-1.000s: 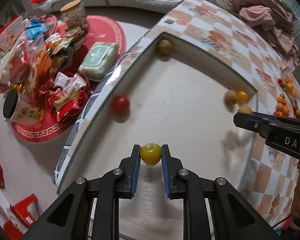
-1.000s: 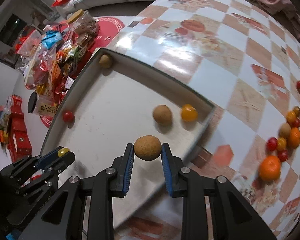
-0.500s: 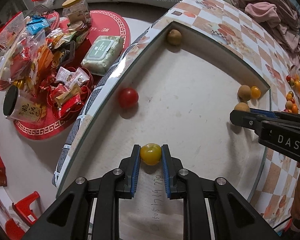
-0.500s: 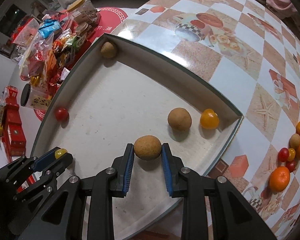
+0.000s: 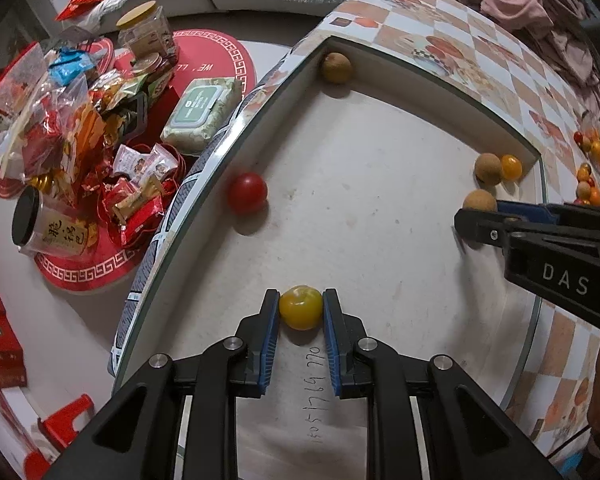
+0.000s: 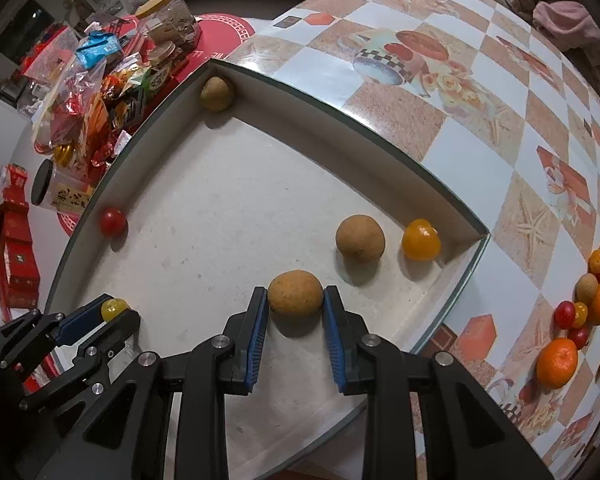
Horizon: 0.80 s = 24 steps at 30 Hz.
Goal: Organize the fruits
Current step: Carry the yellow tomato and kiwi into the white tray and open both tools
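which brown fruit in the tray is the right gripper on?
The brown fruit between the right gripper's blue pads. The others lie free: one beside the orange tomato, one in the far corner.

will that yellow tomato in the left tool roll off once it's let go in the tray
Probably a little: the yellow tomato is round and glossy, and the tray floor looks flat. Other round fruit sit against the walls, suggesting drift. Its thin skin likely bruises if squeezed hard.

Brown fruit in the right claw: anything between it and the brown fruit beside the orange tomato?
Nothing visible. Only bare tray floor separates the brown fruit in the right claw from the other brown fruit; the orange tomato sits beyond, in the corner.
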{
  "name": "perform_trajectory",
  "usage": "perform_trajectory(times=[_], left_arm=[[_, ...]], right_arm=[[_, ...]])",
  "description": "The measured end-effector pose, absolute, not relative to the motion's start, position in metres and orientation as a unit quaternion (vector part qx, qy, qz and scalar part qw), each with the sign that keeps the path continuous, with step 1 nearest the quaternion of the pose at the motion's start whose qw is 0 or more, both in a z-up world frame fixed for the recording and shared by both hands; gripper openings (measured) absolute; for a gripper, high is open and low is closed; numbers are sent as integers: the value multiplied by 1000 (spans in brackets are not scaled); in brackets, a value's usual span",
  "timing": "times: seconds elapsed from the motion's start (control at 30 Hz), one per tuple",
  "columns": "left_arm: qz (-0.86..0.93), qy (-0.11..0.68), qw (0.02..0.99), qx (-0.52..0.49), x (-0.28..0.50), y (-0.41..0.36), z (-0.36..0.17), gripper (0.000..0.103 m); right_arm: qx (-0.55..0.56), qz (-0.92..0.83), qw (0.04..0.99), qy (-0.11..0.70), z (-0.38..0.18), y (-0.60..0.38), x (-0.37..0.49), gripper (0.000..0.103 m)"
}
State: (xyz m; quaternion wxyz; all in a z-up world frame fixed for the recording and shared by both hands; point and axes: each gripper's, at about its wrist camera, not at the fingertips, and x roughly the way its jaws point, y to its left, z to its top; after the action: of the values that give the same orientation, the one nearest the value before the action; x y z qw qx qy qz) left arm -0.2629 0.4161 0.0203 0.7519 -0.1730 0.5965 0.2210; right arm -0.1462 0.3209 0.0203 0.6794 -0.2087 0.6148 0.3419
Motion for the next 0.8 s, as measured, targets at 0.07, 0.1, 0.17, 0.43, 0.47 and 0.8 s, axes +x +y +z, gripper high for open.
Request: perform_trajectory(times=[0.07, 0.1, 0.17, 0.43, 0.47, 0.8], left_arm=[[223, 596, 752, -174, -264, 417, 21, 53], [228, 590, 755, -174, -266, 417, 23, 64], [226, 587, 758, -172, -267, 417, 25, 64], [227, 600, 749, -165, -267, 414, 21, 64], [226, 602, 748, -165, -267, 413, 21, 64], [204, 601, 761, -136, -251, 392, 41, 64]], right_arm=[[-212, 345, 678, 613, 21, 322, -147, 34], [-209, 347, 678, 614, 21, 322, -147, 37], [-204, 349, 675, 617, 21, 321, -146, 40], [-181, 358, 673, 622, 28, 319, -144, 62], [-178, 360, 675, 619, 31, 317, -143, 62], [-136, 359, 700, 603, 64, 297, -138, 79]])
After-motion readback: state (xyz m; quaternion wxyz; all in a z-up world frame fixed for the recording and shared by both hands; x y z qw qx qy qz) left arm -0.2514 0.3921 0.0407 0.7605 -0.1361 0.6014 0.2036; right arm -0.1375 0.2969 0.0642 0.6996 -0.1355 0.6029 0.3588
